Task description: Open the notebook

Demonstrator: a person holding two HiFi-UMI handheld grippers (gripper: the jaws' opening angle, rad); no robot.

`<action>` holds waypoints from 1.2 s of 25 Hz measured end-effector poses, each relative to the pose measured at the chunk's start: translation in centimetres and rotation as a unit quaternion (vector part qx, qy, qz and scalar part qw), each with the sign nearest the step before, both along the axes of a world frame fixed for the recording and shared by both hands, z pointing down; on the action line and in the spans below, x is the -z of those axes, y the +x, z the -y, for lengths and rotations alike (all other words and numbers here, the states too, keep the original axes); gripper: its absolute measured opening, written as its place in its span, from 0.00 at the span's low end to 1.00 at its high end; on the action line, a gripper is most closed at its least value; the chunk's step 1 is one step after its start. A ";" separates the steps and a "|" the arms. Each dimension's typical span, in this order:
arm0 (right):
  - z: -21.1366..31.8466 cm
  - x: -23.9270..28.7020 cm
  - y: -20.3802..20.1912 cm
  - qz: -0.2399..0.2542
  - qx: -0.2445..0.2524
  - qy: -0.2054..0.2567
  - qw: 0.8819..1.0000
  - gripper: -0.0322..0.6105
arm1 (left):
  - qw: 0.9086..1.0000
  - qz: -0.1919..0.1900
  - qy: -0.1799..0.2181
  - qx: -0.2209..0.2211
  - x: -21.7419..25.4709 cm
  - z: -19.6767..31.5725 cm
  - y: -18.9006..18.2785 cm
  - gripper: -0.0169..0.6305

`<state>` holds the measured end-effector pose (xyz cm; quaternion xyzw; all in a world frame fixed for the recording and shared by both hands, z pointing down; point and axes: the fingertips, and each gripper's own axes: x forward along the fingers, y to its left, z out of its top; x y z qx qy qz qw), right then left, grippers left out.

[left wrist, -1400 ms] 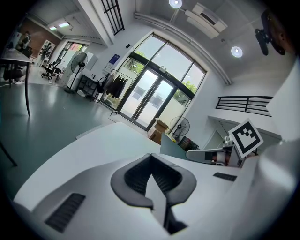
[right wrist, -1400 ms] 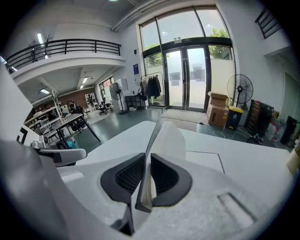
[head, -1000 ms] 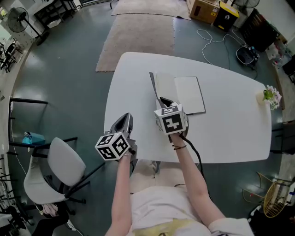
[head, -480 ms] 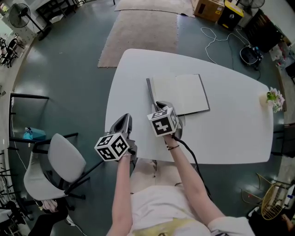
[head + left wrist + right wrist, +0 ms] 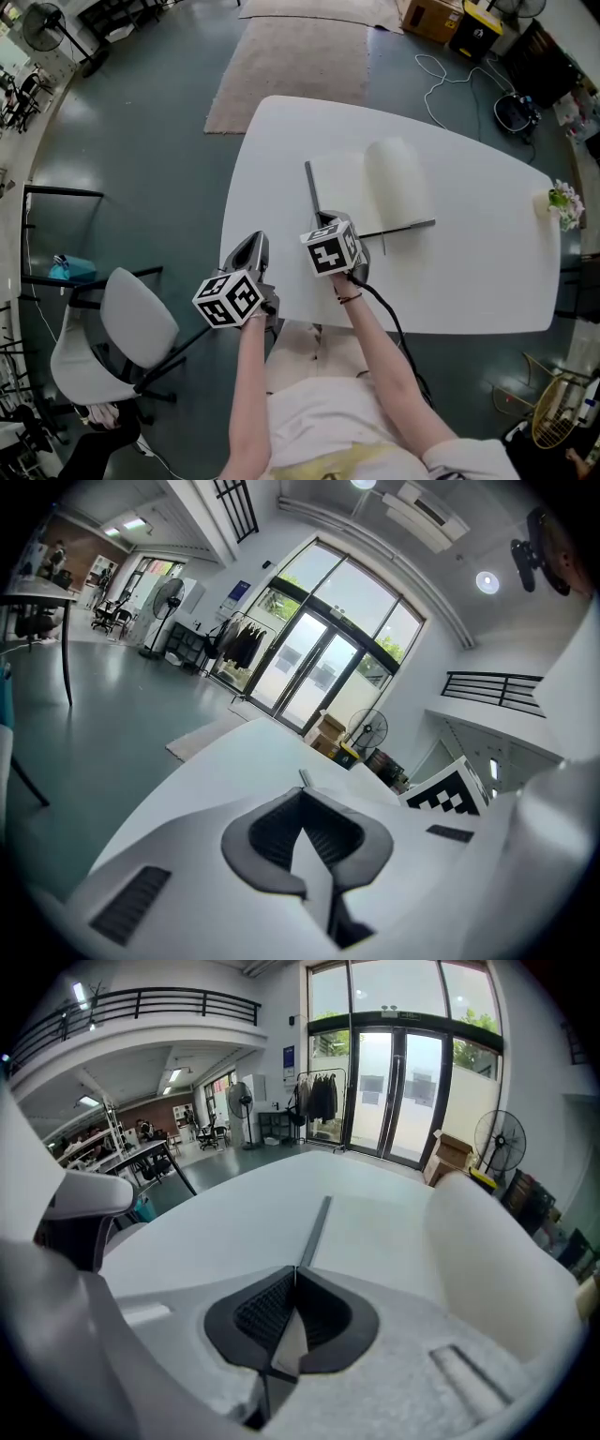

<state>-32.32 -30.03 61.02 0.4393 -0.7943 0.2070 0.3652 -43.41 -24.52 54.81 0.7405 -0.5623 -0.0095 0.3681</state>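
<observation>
Notebook (image 5: 339, 190) lying open, white table (image 5: 469, 272)

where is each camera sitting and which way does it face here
Head view: on the person's head, facing down at the table and notebook; both forearms, left gripper and right gripper show.
Left gripper view: on that gripper, facing along its shut jaws across the table toward glass doors.
Right gripper view: on that gripper, facing along its shut jaws at the notebook.
Shared: both gripper views show the doors.

Head camera looks steeply down from above; the other 2 sit low, close, facing far across the bench (image 5: 469, 281) all 3 share.
</observation>
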 end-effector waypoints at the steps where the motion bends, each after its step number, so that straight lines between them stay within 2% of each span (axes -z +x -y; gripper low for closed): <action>1: 0.0 -0.1 0.0 0.000 -0.002 -0.001 1.000 0.07 | 1.000 0.000 0.000 0.000 0.0 0.0 -0.1 0.03; 5: 0.1 -0.4 -0.2 0.003 -0.009 0.002 1.000 0.07 | 1.000 0.000 -0.002 -0.001 -0.3 0.0 -0.6 0.03; 8: -0.1 0.0 -0.9 0.015 0.004 0.013 1.000 0.07 | 1.000 -0.002 -0.002 -0.002 -0.6 0.0 -1.0 0.03; 11: -0.9 1.1 -1.4 0.047 0.018 0.019 0.999 0.07 | 1.000 -0.001 0.001 -0.007 -0.4 -0.1 -1.0 0.03; 14: -1.5 2.6 -1.3 0.087 0.007 0.023 0.996 0.07 | 1.000 0.000 0.009 -0.018 0.2 0.1 -0.6 0.03; 22: -2.1 6.7 -0.5 0.154 0.016 0.063 0.986 0.06 | 0.998 0.007 0.036 -0.057 2.1 0.3 1.8 0.03; 30: -2.2 11.1 2.8 0.225 0.023 0.109 0.968 0.06 | 0.992 0.021 0.082 -0.097 5.1 0.6 5.8 0.03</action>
